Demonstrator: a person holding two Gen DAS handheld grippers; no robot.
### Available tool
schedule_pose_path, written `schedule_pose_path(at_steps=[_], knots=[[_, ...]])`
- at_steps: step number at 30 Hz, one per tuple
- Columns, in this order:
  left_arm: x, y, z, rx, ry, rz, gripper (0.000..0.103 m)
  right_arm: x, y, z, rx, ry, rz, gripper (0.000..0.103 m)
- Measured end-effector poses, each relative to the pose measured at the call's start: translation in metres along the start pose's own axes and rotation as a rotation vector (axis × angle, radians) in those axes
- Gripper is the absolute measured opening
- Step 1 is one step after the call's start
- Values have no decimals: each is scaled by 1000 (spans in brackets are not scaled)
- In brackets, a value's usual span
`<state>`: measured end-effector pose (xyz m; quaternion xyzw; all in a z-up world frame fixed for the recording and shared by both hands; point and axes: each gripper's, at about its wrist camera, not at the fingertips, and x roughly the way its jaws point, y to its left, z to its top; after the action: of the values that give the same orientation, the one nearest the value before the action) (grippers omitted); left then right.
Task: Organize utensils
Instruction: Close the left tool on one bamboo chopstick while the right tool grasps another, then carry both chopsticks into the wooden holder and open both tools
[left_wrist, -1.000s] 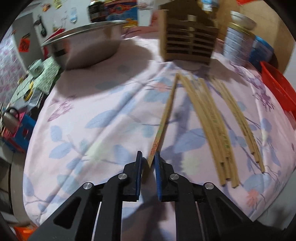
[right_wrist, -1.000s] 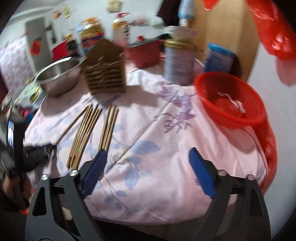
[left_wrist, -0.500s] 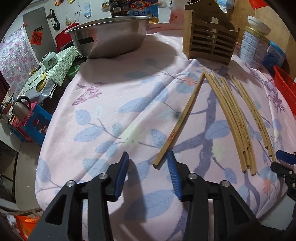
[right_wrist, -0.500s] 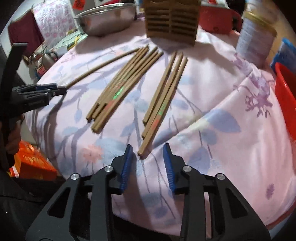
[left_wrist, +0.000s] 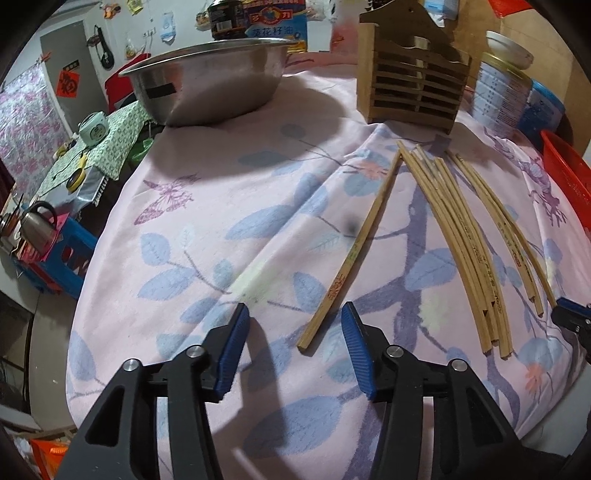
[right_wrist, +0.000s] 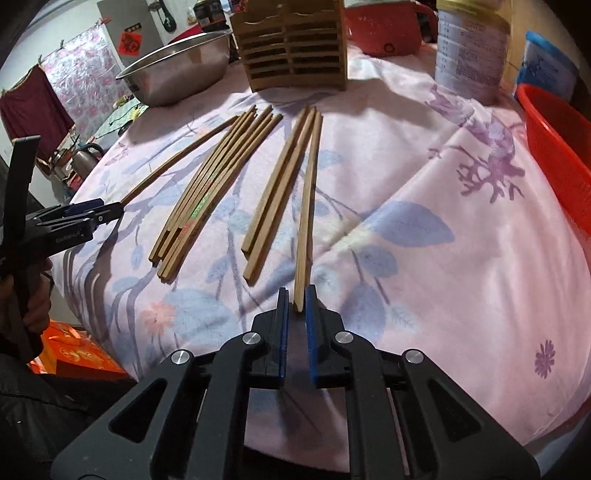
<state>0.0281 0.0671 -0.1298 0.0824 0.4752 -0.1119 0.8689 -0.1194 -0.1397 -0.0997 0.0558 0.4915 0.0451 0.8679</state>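
Bamboo chopsticks lie on the pink flowered cloth in front of a slatted wooden holder (left_wrist: 413, 85) (right_wrist: 291, 44). One single chopstick (left_wrist: 354, 251) lies apart on the left, with its near end just ahead of my left gripper (left_wrist: 293, 339). That gripper is open and holds nothing. A bundle of several chopsticks (right_wrist: 214, 184) lies in the middle, with two more (right_wrist: 277, 199) to its right. My right gripper (right_wrist: 296, 306) is closing on the near end of the rightmost chopstick (right_wrist: 308, 206), its blue pads against the sides of that chopstick.
A steel bowl (left_wrist: 210, 77) stands at the back left, and a tin can (right_wrist: 472, 48) and red pot (right_wrist: 384, 29) at the back right. A red basket (right_wrist: 554, 147) sits at the right edge. The table drops off just below both grippers.
My left gripper opened and let go of the single chopstick, which now lies on the cloth. My right gripper came down to the rightmost chopstick and closed from wide open onto its near end.
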Motion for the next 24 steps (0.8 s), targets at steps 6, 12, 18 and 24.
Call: schedule_pose_path(at_steps=[6,12,18,24], knots=[[-3,-6,2,32,10,-109,6,3,-2,5,20,-14,-15,7],[-36,-12,16,98,-41,-132,6,-37,-3,17,27,-111,-83,7],[-82,-11,51,125,-130,-189,6,-79,-2,44,66,-255,-123,7],[-114,-18,84,164,-183,-215,6,-107,3,78,82,-372,-119,7]])
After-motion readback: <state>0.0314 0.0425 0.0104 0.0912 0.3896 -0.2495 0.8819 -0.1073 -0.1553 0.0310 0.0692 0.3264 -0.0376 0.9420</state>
